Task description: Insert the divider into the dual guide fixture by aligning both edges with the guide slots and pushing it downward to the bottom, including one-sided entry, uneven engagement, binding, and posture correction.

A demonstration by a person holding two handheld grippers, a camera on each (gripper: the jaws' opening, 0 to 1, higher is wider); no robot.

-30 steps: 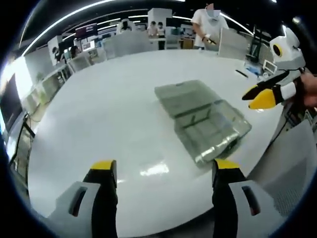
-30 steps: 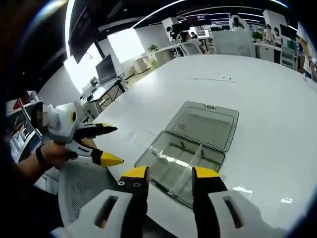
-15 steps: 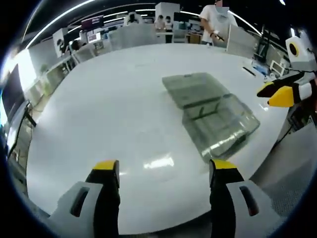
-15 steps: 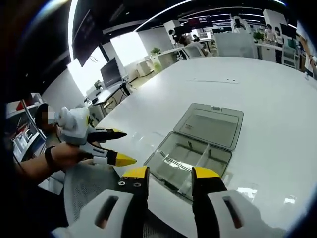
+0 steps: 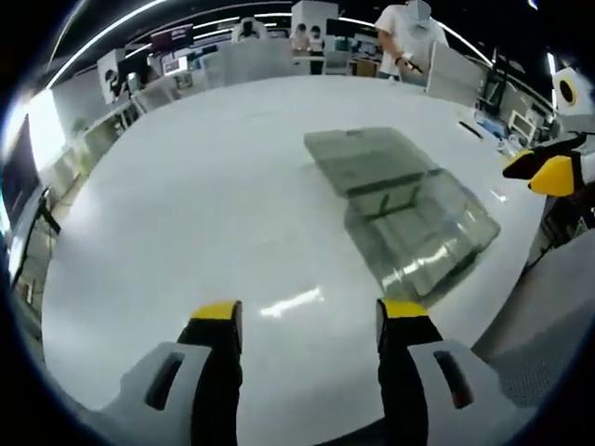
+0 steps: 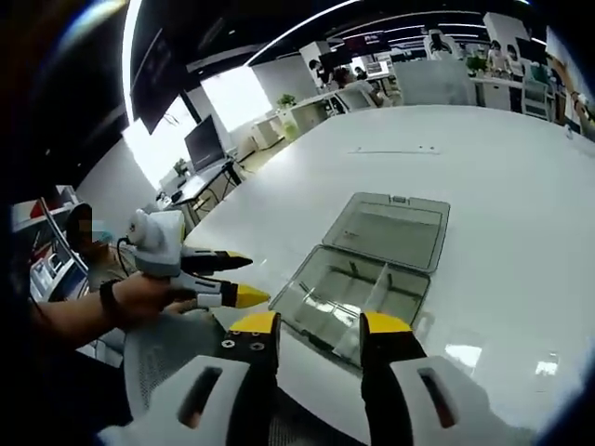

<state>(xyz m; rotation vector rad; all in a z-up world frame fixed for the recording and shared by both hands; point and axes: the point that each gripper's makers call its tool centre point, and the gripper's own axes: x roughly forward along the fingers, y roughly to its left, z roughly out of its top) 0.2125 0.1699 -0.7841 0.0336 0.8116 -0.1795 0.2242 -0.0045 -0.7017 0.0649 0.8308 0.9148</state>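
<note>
item: clear box (image 6: 364,279), lid (image 6: 395,231) laid back flat, on white table (image 6: 502,186) near its edge; also in left gripper view (image 5: 409,218).
contents: divider (image 6: 376,286), a pale upright strip across the tray, apparently seated or partly seated between the walls; depth of engagement cannot be told.
left claw (image 5: 310,321): spread, holding nothing, over bare table short of the box; seen also from the right gripper view (image 6: 237,277).
right claw (image 6: 320,325): spread, holding nothing, just before the box's near wall.
risks, as judged:
- gripping one end of the divider alone would tip it, one edge entering first, then binding.
- pushing while skewed would jam it in the slots.
- the light box, unbraced, may slide toward the edge.
- clear walls hide the slots; misalignment likely.
</note>
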